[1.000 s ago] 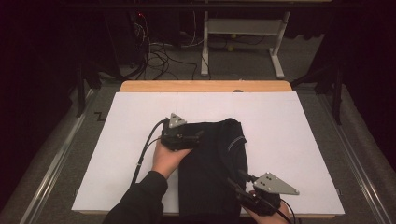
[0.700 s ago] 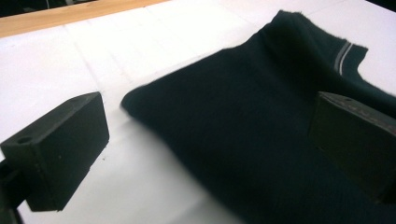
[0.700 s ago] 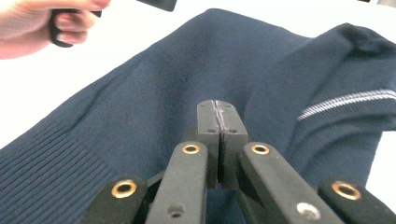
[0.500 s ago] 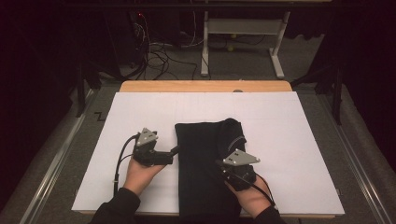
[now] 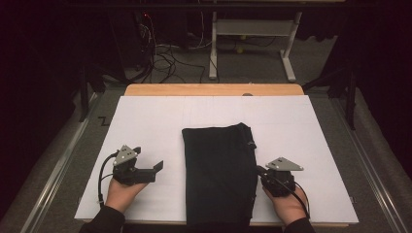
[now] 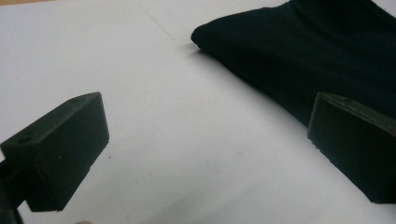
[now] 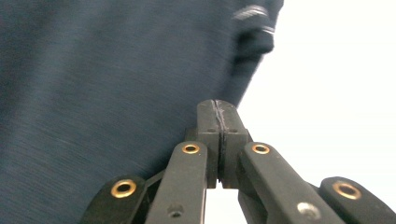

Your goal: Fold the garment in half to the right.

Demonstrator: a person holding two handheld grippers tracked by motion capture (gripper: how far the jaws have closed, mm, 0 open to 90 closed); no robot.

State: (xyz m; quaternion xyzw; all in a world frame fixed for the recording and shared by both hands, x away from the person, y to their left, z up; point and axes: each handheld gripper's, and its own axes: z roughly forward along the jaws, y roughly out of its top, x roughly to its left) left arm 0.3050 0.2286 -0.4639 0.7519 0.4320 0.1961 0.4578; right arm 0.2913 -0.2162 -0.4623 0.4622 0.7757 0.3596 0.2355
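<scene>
Garment: dark folded cloth, laid flat as a long rectangle on the white sheet; near end reaches the front edge of the table; far end squared off, with a small tab or seam detail at its far right corner; in the left gripper view its rounded folded corner lies on the white surface beyond the jaws; in the right gripper view its knit weave shows dark blue-grey
Table: wooden top showing as a tan strip at the far edge; remainder covered by the white sheet
Left gripper: held in the person's left hand, resting over the white sheet to the left of the cloth and apart from it; jaws spread wide, nothing between them; in its own view bare white sheet lies between the two black jaw blocks
Right gripper: held in the person's right hand, just beside the right edge of the cloth near its front half; in its own view jaws pressed together, tips at the cloth's edge; cannot tell whether any fabric is pinched between them
Surroundings: grey floor beyond the table; tangle of cables; white metal frame legs
</scene>
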